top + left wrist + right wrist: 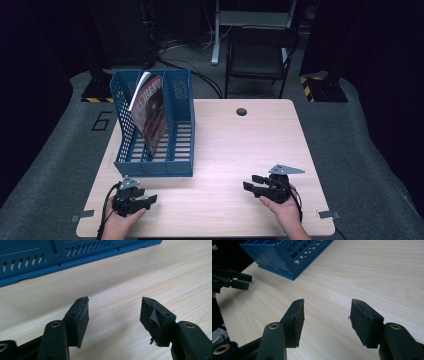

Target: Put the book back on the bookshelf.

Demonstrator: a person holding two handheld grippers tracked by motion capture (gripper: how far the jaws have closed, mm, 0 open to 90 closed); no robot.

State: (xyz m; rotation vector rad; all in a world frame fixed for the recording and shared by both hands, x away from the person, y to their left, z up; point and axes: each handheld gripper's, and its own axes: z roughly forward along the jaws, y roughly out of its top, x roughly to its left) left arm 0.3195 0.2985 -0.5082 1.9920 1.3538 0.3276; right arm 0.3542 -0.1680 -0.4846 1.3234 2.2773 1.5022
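the blue file rack [170, 150] stood on the left half of the bench [240, 150], a magazine [150, 112] leaning tilted inside one of its compartments. the left hand-held gripper [150, 200] lay near the rack's front edge, jaws apart with nothing between them. the right hand-held gripper [248, 182] rested well apart from it at the bench's near right, jaws likewise spread and empty.

Right hand-held gripper [326, 315] gapes empty over table [374, 272], blue rack [287, 255] beyond.
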